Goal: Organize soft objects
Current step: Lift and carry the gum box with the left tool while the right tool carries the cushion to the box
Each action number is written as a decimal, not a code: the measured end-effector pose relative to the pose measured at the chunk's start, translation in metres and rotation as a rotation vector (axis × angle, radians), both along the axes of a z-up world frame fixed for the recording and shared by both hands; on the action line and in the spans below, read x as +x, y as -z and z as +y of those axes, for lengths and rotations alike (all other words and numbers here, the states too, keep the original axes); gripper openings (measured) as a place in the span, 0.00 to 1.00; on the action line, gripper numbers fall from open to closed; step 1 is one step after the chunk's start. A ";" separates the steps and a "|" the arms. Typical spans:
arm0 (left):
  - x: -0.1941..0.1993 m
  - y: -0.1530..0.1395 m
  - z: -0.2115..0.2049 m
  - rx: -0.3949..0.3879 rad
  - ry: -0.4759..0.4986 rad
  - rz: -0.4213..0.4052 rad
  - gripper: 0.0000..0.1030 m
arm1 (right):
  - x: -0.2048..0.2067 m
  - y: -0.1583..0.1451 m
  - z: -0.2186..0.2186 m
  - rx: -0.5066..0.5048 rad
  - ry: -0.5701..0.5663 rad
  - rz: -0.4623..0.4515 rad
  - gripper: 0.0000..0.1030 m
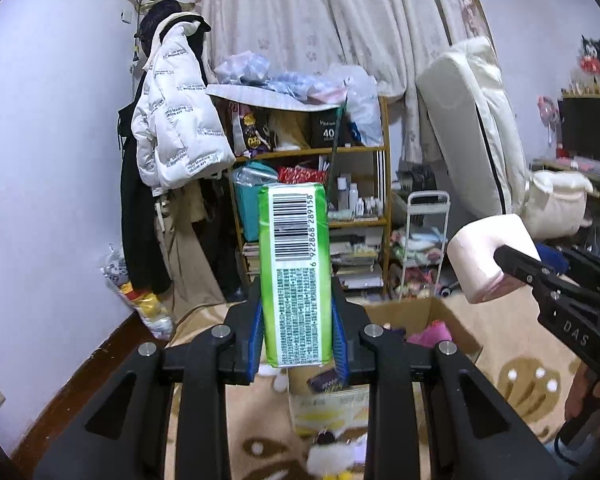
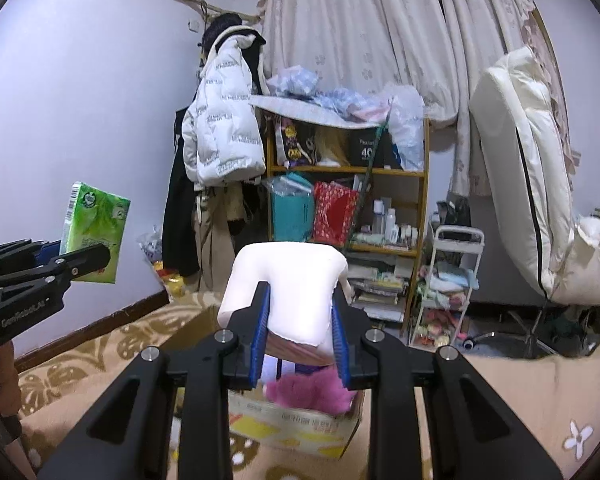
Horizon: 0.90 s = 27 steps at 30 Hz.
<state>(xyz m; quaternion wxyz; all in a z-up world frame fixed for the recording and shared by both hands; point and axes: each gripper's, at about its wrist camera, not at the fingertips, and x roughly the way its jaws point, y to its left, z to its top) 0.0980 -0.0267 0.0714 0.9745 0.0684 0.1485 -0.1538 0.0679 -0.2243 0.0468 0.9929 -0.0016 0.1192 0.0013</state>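
Note:
My left gripper (image 1: 298,320) is shut on a green tissue pack (image 1: 294,272) with a barcode, held upright in the air. It also shows in the right wrist view (image 2: 94,232) at the left. My right gripper (image 2: 300,332) is shut on a white toilet paper roll (image 2: 288,288), squeezed between the blue pads. The roll also shows in the left wrist view (image 1: 484,256) at the right. Both are held above an open cardboard box (image 2: 296,424) on the carpet, which holds a pink plush item (image 2: 312,394).
A wooden shelf (image 2: 348,172) full of clutter stands against the curtain. A white jacket (image 2: 220,136) hangs at the left wall. A small white trolley (image 2: 448,280) and a cream chair (image 2: 532,200) stand at the right. A white plush toy (image 1: 332,456) lies on the carpet.

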 end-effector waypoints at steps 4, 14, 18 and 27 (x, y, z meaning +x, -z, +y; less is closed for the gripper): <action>0.015 -0.006 -0.004 -0.007 -0.001 -0.024 0.27 | 0.011 -0.006 -0.003 -0.003 -0.004 -0.024 0.29; 0.042 0.014 -0.020 -0.004 0.019 0.001 0.27 | 0.042 0.025 -0.011 0.033 0.008 0.041 0.29; 0.050 0.031 -0.027 0.021 0.030 0.032 0.27 | 0.050 0.038 -0.012 0.038 0.009 0.073 0.29; 0.067 0.063 -0.036 0.050 0.039 0.128 0.27 | 0.062 0.060 -0.016 0.059 0.010 0.128 0.29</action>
